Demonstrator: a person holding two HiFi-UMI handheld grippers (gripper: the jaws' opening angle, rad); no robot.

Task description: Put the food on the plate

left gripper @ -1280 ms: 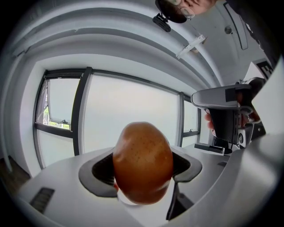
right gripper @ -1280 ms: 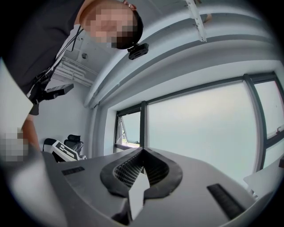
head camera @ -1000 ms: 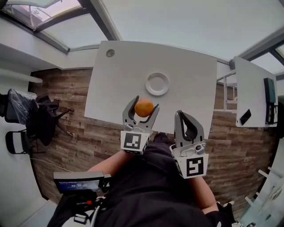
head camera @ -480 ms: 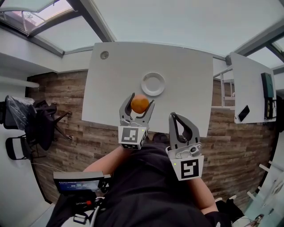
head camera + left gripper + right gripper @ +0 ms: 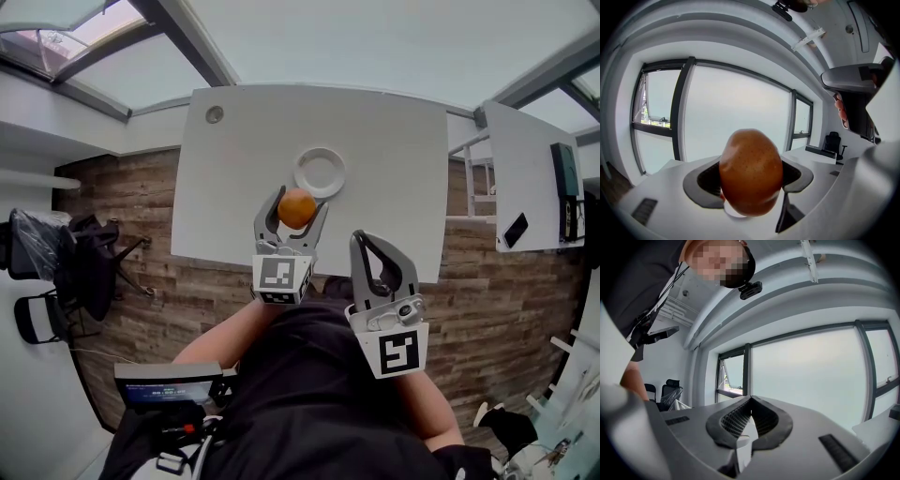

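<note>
**Food clamped in the left fingers, at the plate's near rim**

Plenty of bare room on the white desk (image 5: 403, 141) around the plate (image 5: 320, 172), to the left, right and far side. Only a small round hole (image 5: 215, 114) at the far left corner. Near edge of the desk directly below the two grippers. Wooden floor (image 5: 122, 206) past the left edge. A second desk (image 5: 534, 159) well apart on the right, across a gap.

Left gripper (image 5: 297, 202): fingers parted as wide as the food (image 5: 297, 208) and pressed on it from both sides. Rounded, orange-brown, speckled skin, filling the gap between the pads.

Right gripper (image 5: 367, 240): fingers closed tip to tip, nothing between them. Held nearer and to the right of the left one, over the desk's near edge.

Food, in the head view, overlapping the plate's near rim, between the plate and the near edge of the desk. Impossible to tell whether truly over the rim or just short of it.
</note>
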